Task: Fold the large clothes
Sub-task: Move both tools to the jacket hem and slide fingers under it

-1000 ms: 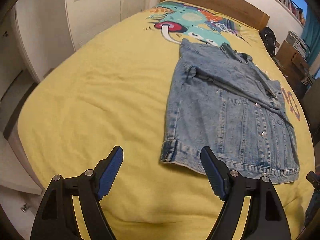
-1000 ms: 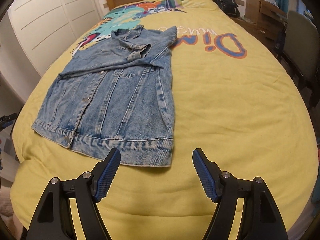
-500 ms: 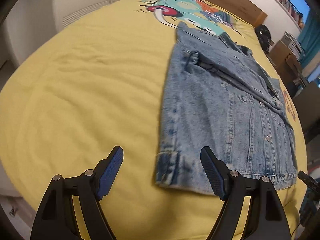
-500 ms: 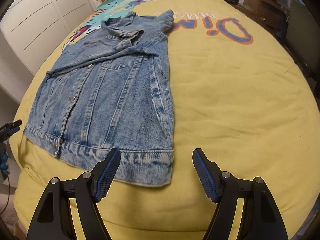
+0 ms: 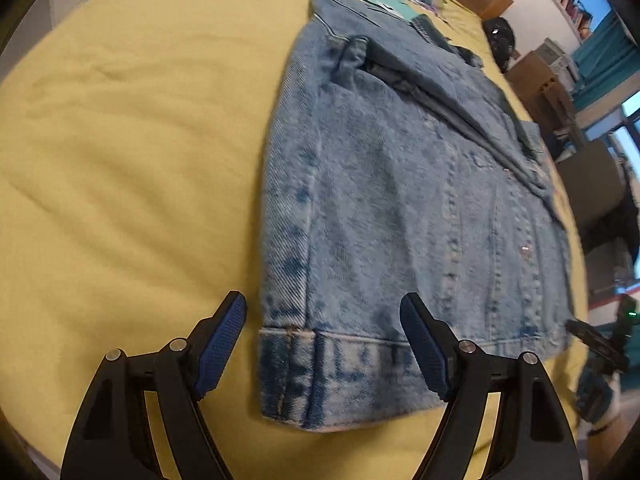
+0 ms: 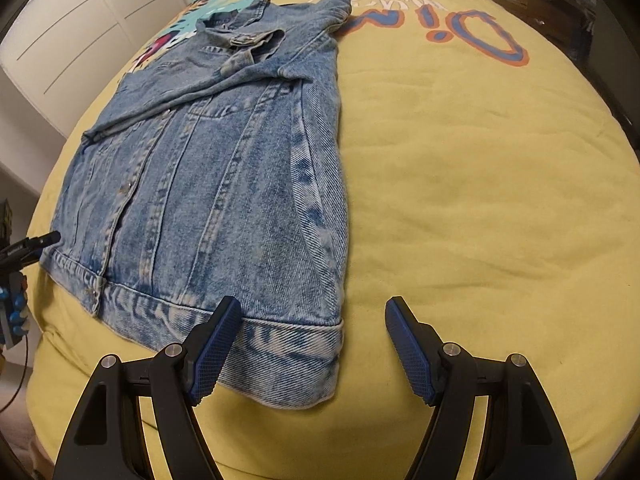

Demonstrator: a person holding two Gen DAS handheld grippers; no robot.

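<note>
A blue denim jacket (image 5: 400,200) lies flat on the yellow bed cover (image 5: 132,160), sleeves folded across its front, collar at the far end. My left gripper (image 5: 324,344) is open, its jaws on either side of the hem's near left corner. In the right wrist view the jacket (image 6: 224,184) lies left of centre. My right gripper (image 6: 312,348) is open around the hem's right corner, its left finger (image 6: 216,352) over the hem band. The other gripper's tip (image 6: 36,240) shows at the far left edge.
The bed cover (image 6: 480,200) has a colourful print and orange-blue lettering (image 6: 472,36) near the headboard. White wardrobe doors (image 6: 72,40) stand to the left of the bed. A chair and boxes (image 5: 560,80) stand to the right of it. A black bag (image 5: 500,40) lies near the headboard.
Both grippers have moved forward and down toward the jacket's hem, so the hem corners now lie between the open jaws. The jacket has not moved.
</note>
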